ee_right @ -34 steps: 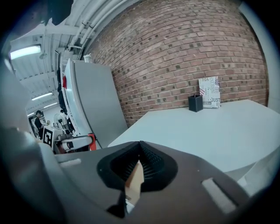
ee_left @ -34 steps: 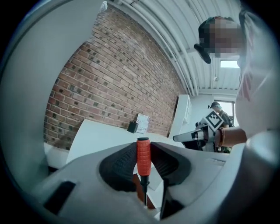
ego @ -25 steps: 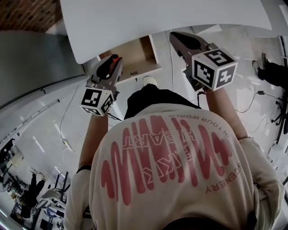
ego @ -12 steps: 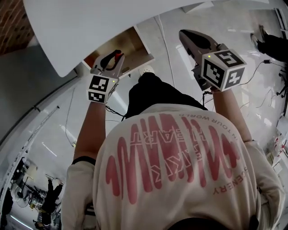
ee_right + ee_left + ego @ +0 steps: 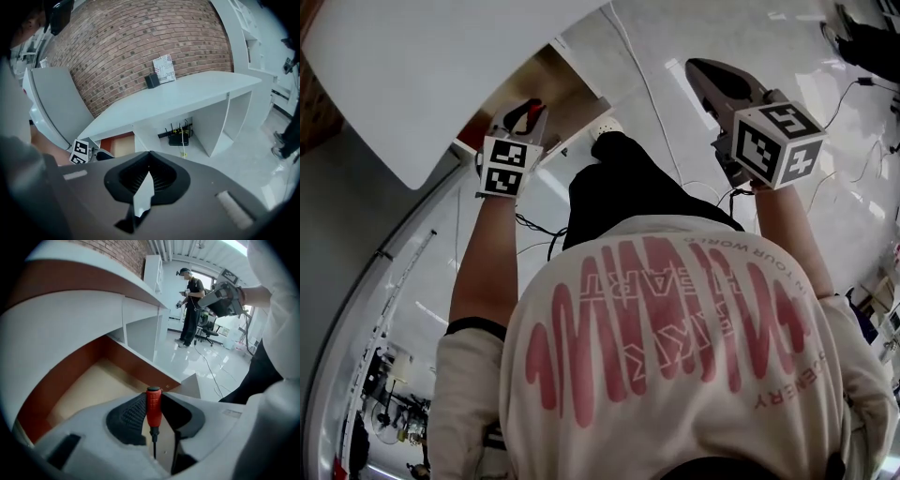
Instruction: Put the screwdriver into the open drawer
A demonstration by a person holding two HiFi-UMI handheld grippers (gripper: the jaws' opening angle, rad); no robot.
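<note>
Screwdriver (image 5: 153, 406) sits clamped in the left tongs (image 5: 153, 396), red handle leading and dark shaft running back toward the camera, poised above the front wall of the open drawer (image 5: 91, 387). The right tongs (image 5: 150, 158) are pinched together on nothing, held well off to the side.

To do this step well, I would carry the tool past the drawer's front wall and under the bench (image 5: 187, 93) edge without clipping either. Bring it low over the bare wooden floor near the middle, away from the red-brown side walls, then part the jaws. Released from up high, a round handle would likely roll or bounce.

The bench is white, with a small dark box (image 5: 151, 80) and a printed card (image 5: 164, 68) at its back edge against a brick wall (image 5: 140, 42). A router (image 5: 178, 137) sits beneath it. The glossy pale floor (image 5: 201, 364) carries trailing cables, and another person (image 5: 191, 310) stands far off.
</note>
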